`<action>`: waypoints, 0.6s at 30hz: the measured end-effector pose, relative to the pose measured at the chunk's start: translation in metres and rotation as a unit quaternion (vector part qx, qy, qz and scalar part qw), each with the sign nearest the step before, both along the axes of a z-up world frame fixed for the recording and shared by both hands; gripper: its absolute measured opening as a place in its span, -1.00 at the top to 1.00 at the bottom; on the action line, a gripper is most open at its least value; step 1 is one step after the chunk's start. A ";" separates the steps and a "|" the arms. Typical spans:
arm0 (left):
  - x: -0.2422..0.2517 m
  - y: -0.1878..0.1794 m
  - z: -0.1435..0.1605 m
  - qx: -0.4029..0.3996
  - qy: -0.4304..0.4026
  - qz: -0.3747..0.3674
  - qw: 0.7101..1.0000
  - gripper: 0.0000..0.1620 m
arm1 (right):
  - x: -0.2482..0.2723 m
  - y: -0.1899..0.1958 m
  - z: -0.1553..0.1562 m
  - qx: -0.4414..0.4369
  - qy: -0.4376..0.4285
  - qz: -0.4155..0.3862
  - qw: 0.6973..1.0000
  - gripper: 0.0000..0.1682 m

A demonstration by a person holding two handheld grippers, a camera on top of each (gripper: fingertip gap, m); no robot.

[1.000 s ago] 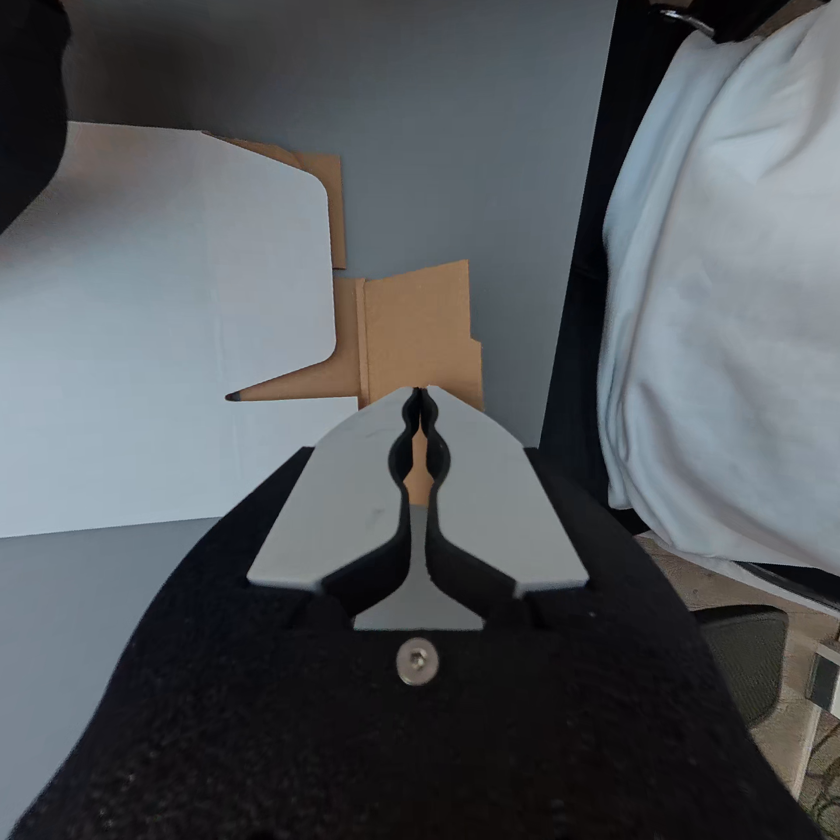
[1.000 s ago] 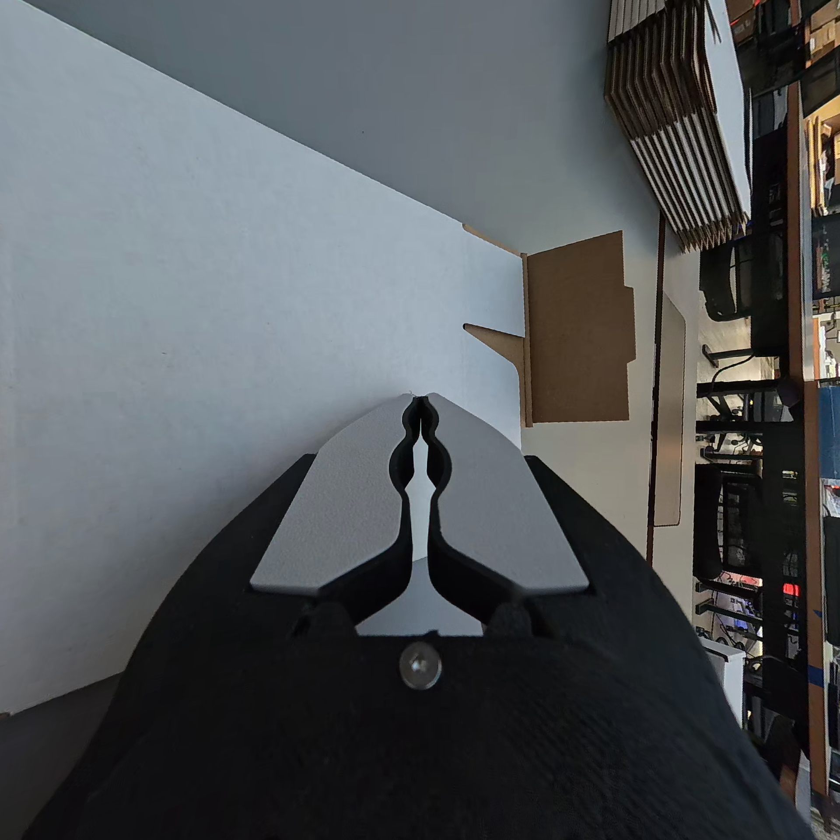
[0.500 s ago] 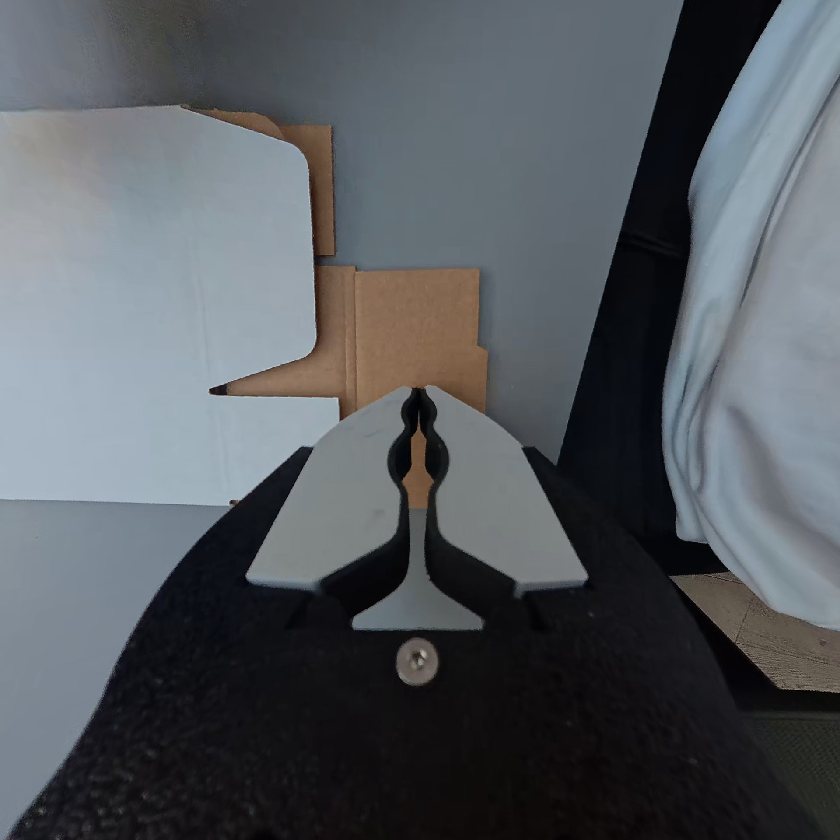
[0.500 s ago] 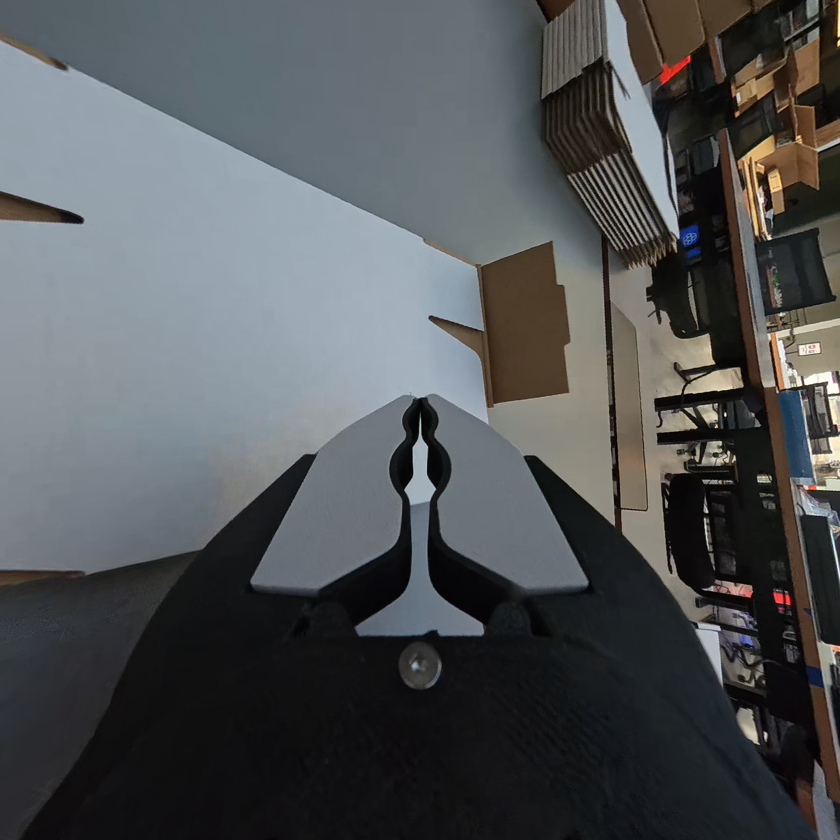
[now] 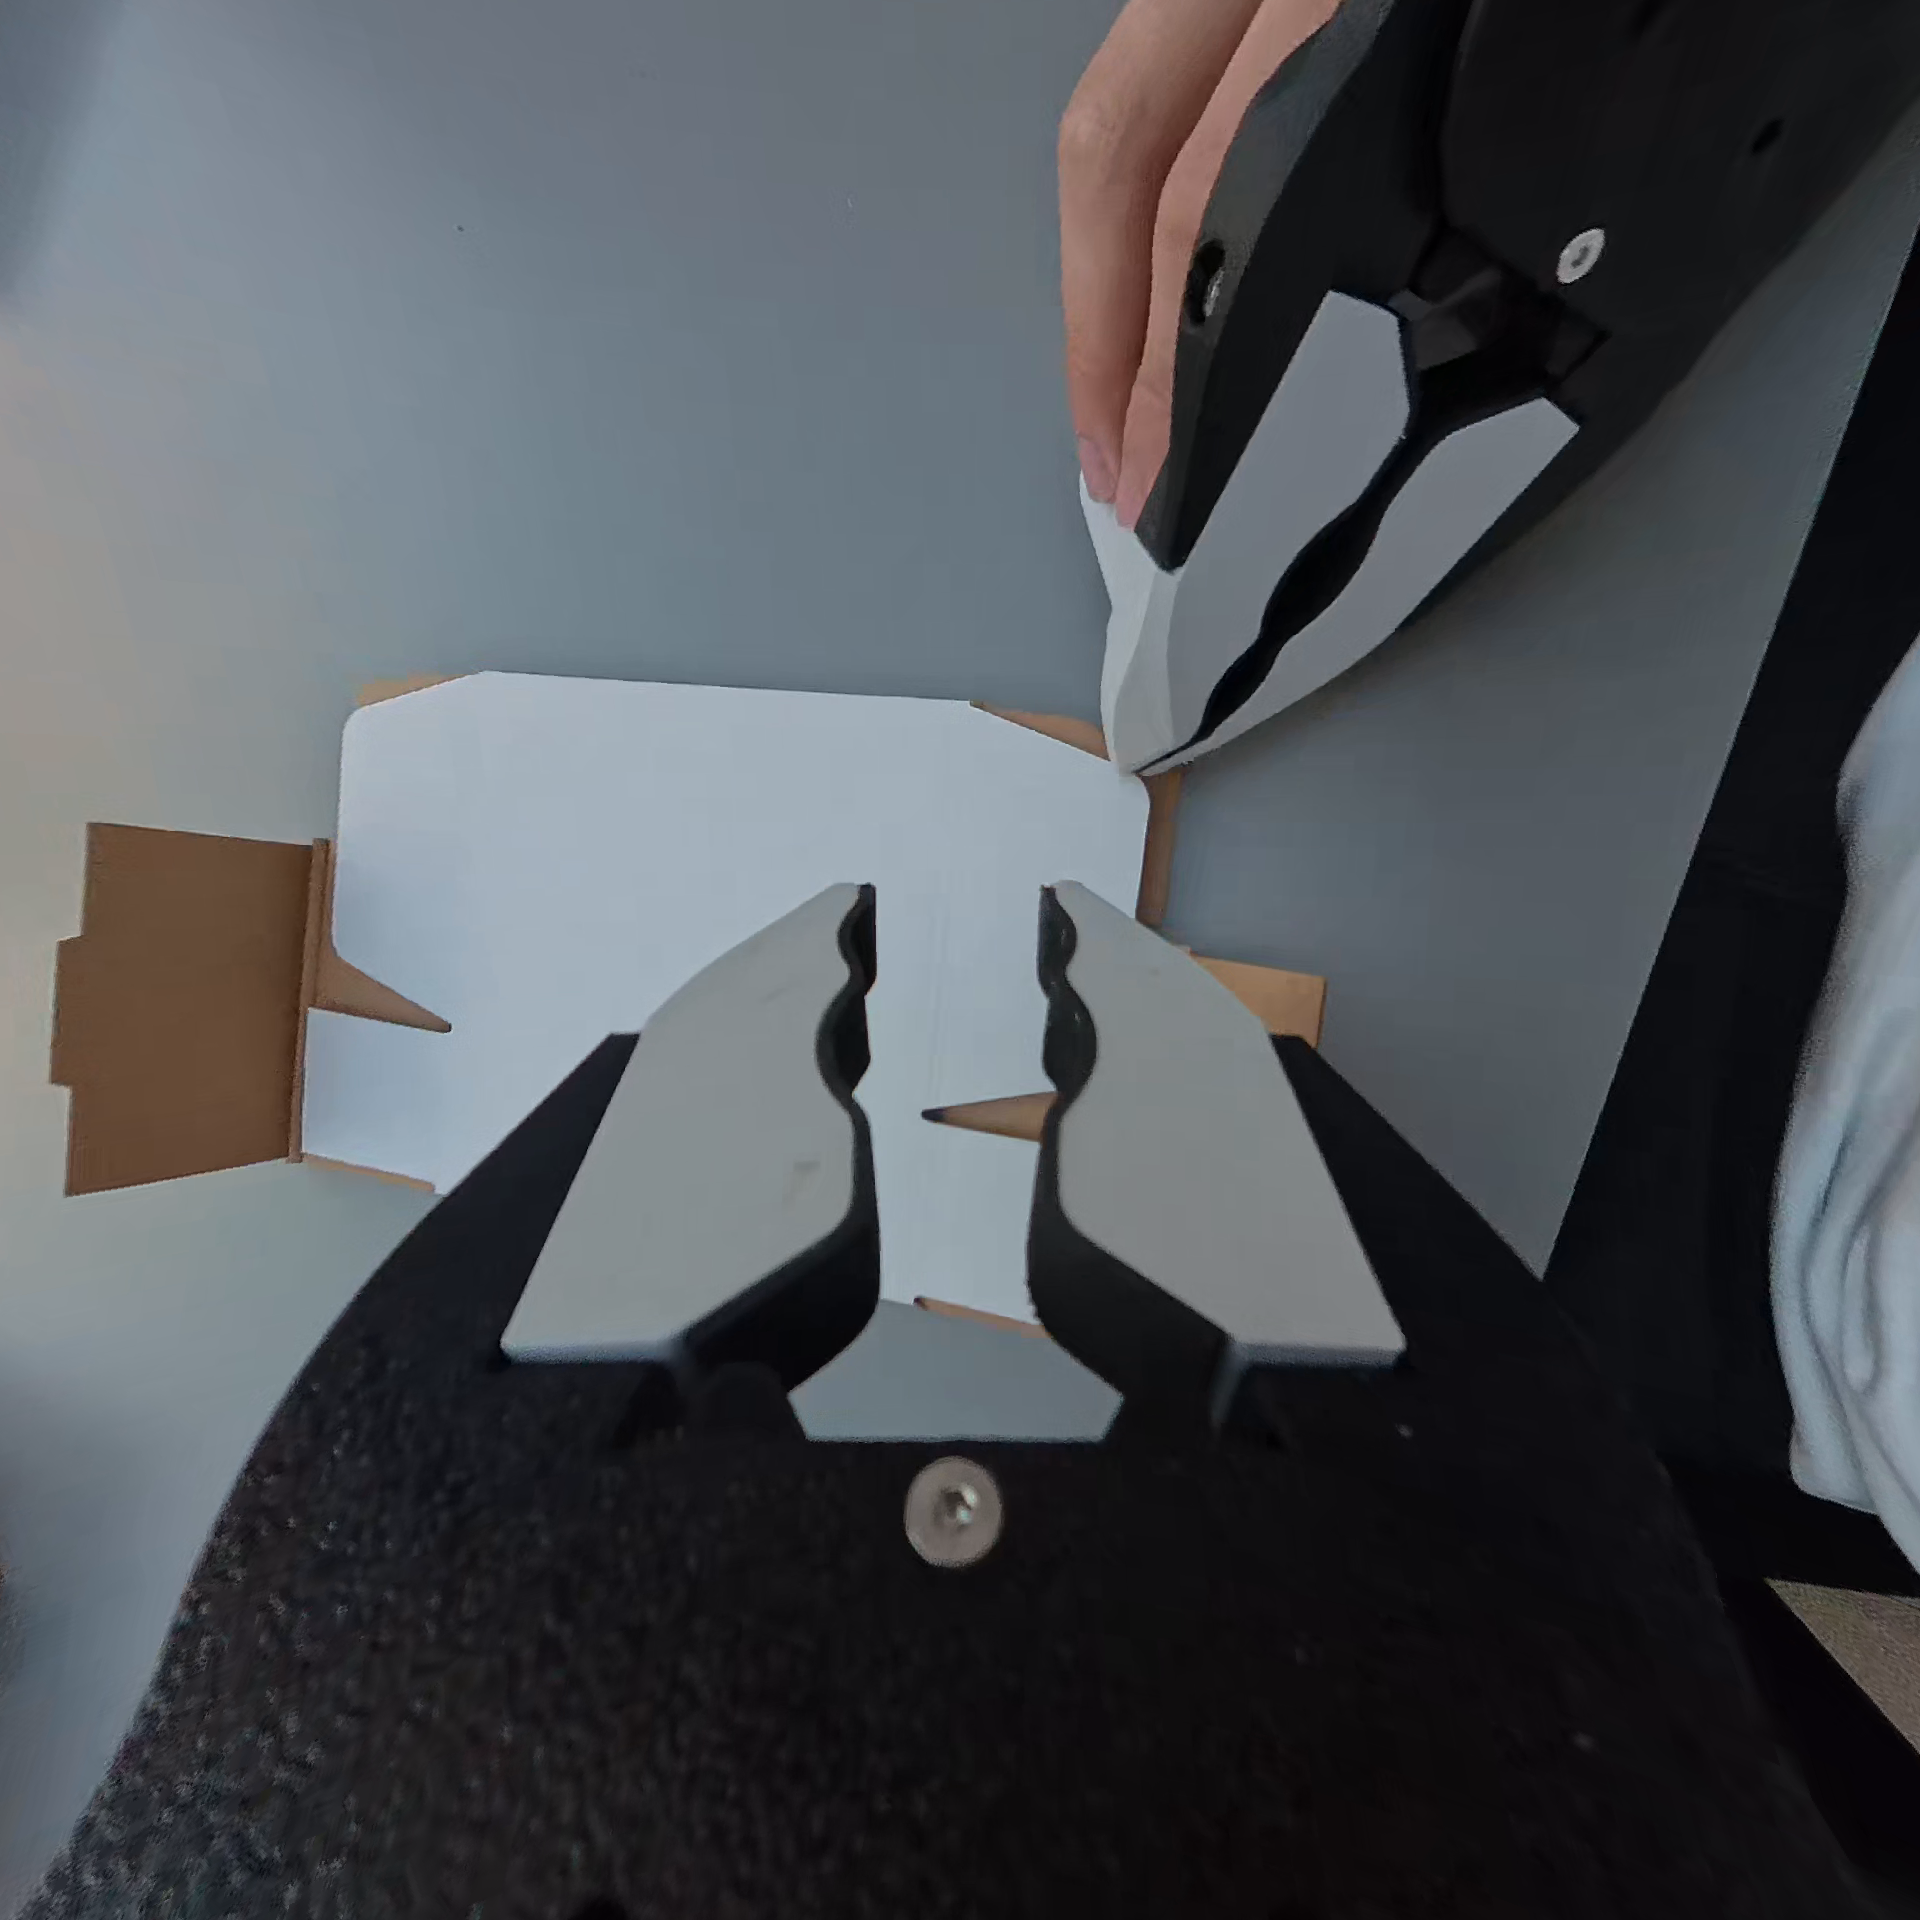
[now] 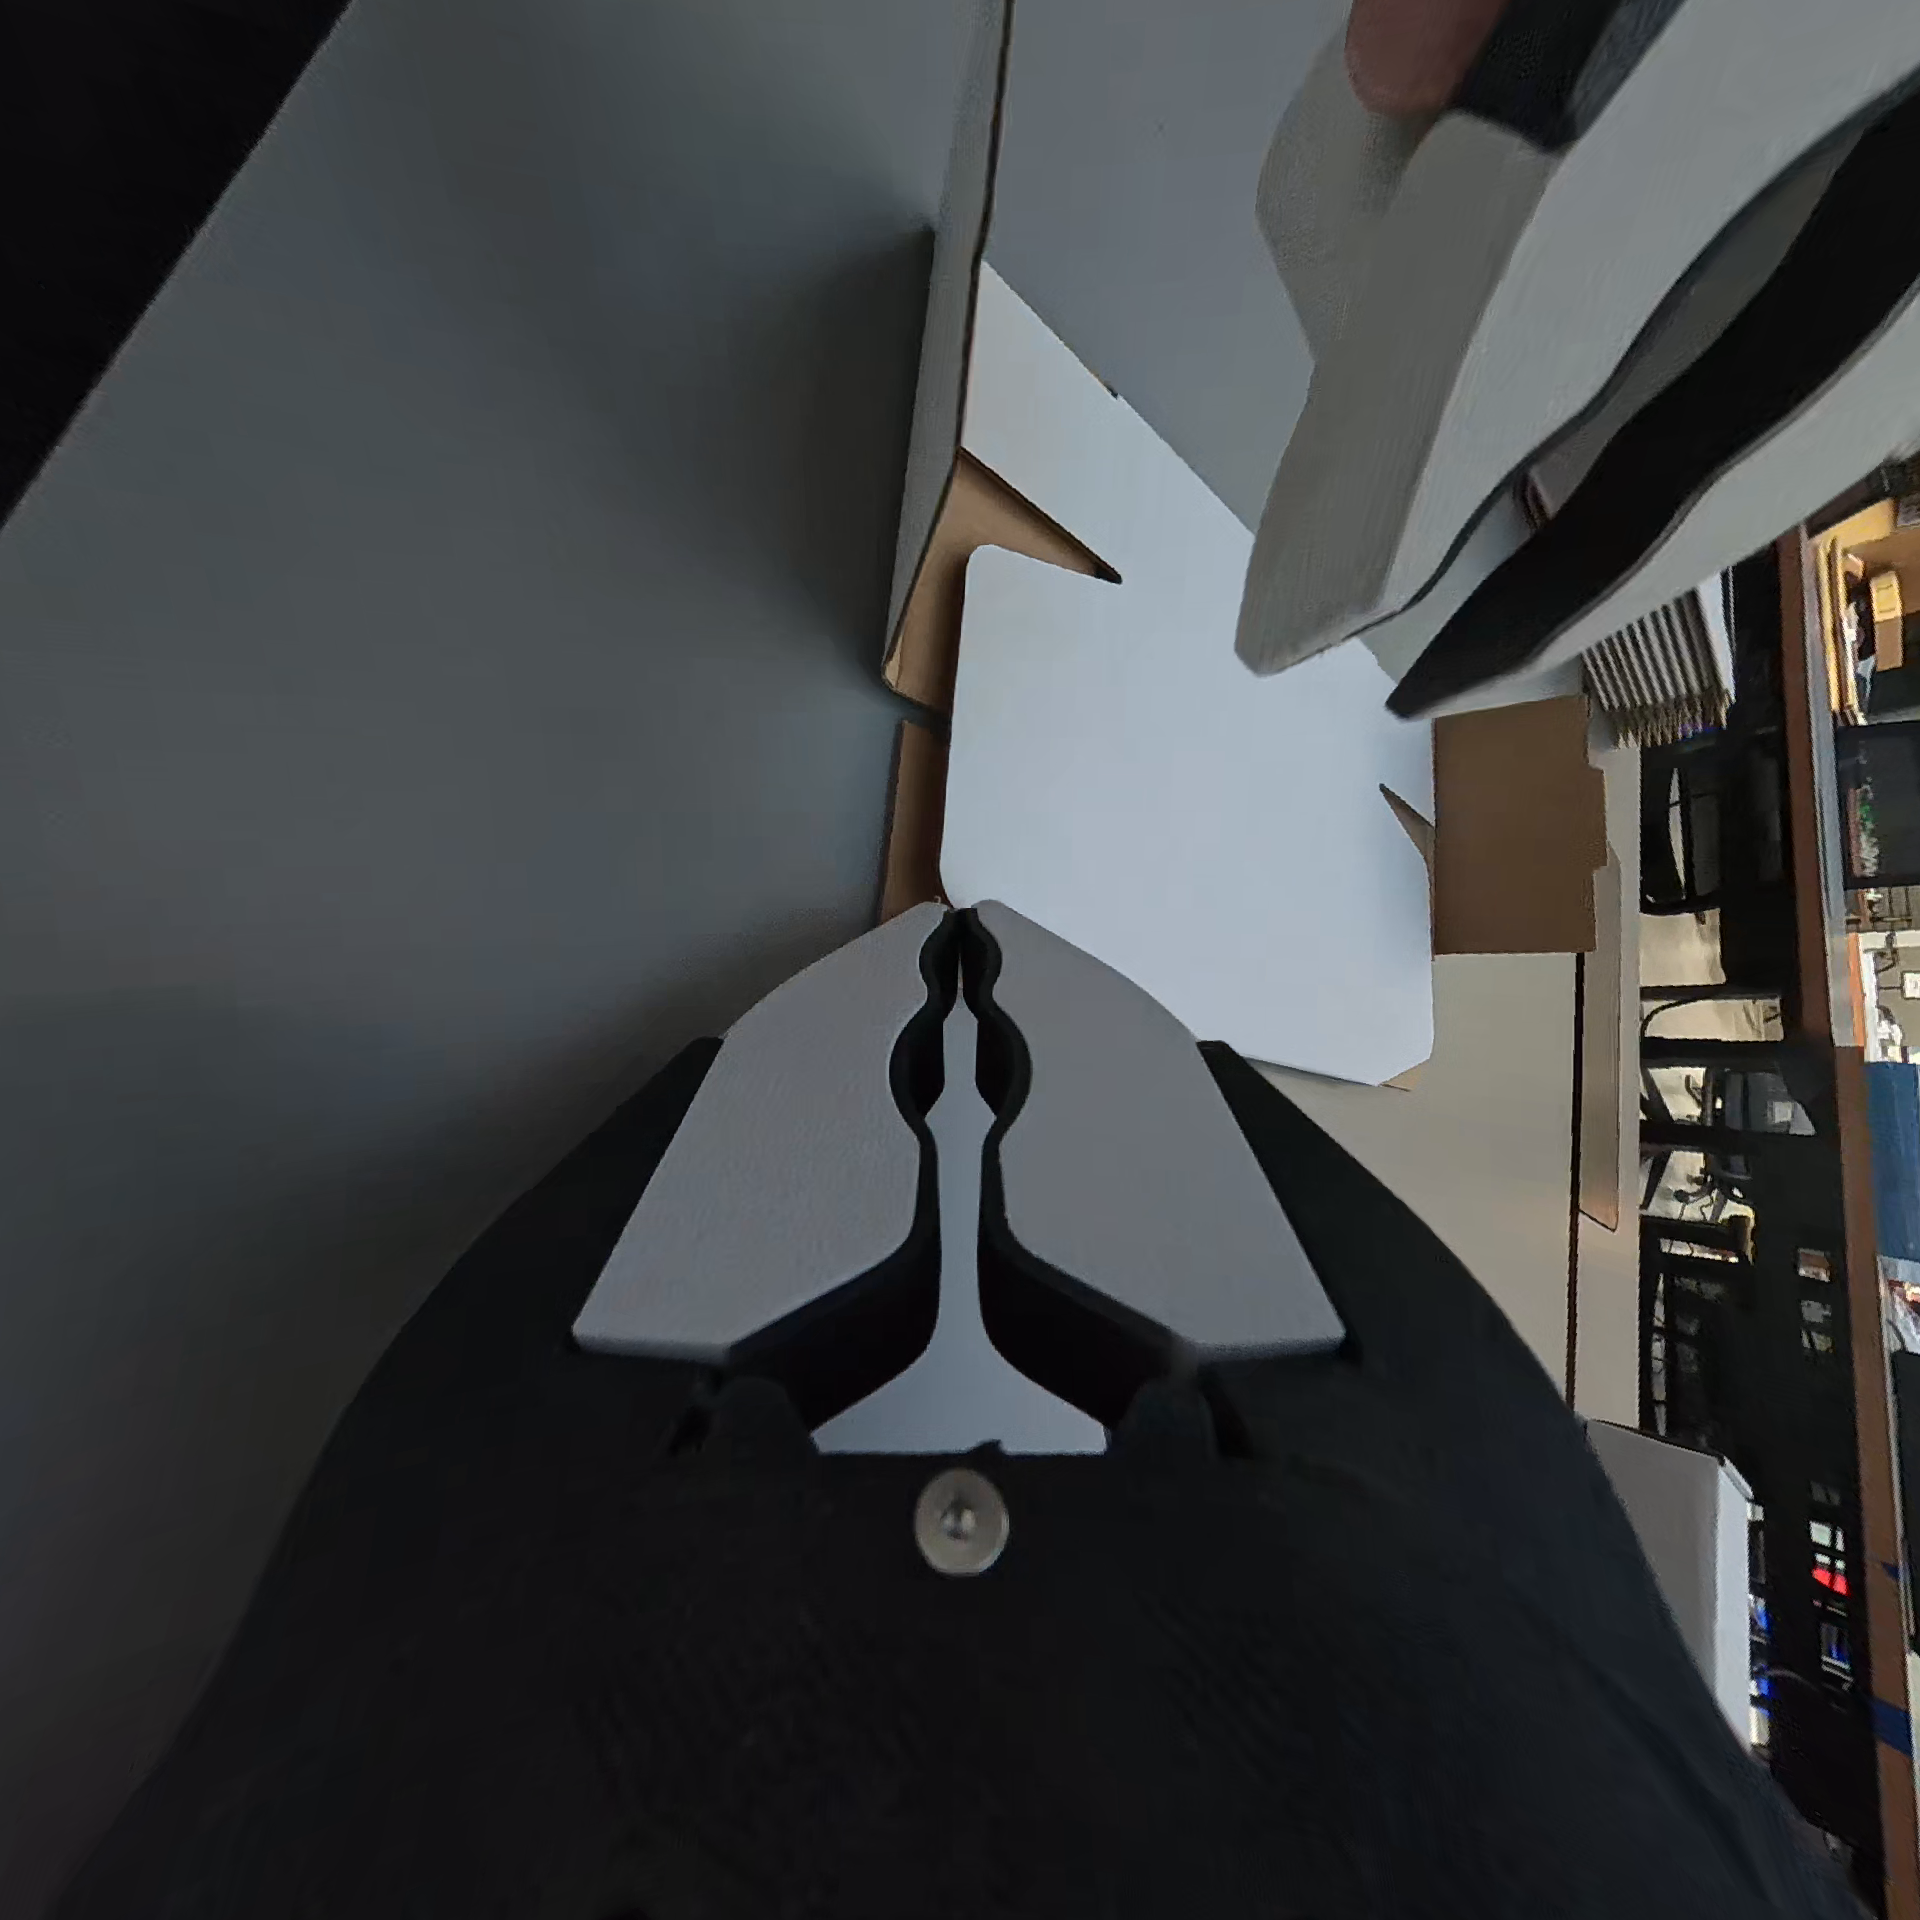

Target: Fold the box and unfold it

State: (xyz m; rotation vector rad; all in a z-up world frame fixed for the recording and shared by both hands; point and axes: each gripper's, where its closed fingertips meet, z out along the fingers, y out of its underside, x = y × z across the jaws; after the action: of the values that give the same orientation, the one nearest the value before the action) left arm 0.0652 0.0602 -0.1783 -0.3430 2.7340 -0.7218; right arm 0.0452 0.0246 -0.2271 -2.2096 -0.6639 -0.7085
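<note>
The box (image 5: 675, 883) lies flat on the grey table (image 5: 623, 364), white side up, with brown flaps at its left end (image 5: 177, 997) and right end. My left gripper (image 5: 956, 899) is open and empty above the box's near right part. My right gripper (image 5: 1143, 767) is shut, its tips touching the box's far right corner. In the right wrist view the right gripper (image 6: 958, 914) sits at that corner of the box (image 6: 1143, 779), beside a narrow flap (image 6: 951, 364) that stands tilted up. The open left gripper (image 6: 1330, 686) hovers over the panel.
A hand (image 5: 1122, 312) holds the right gripper. A white cloth (image 5: 1860, 1143) and the dark table edge are at the right. A stack of flat cardboard (image 6: 1652, 665) and room clutter lie beyond the box in the right wrist view.
My left gripper has opened and pulled back, so it now looks over the whole flat box. My right gripper, still shut, has moved to the box's corner.
</note>
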 end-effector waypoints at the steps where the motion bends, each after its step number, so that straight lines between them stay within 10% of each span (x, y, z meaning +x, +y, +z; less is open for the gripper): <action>1: -0.001 -0.004 -0.009 0.014 0.001 -0.007 1.000 0.63 | -0.004 0.000 -0.001 -0.008 -0.011 0.009 1.000 1.00; 18: -0.013 -0.009 -0.030 0.021 -0.060 -0.035 0.997 0.61 | 0.002 -0.004 -0.005 -0.031 -0.117 -0.003 0.993 1.00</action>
State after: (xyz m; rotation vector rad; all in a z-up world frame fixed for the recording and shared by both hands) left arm 0.0519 0.0513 -0.2079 -0.1875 2.6543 -0.6781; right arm 0.0471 0.0207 -0.2316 -2.2053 -0.8036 -0.9716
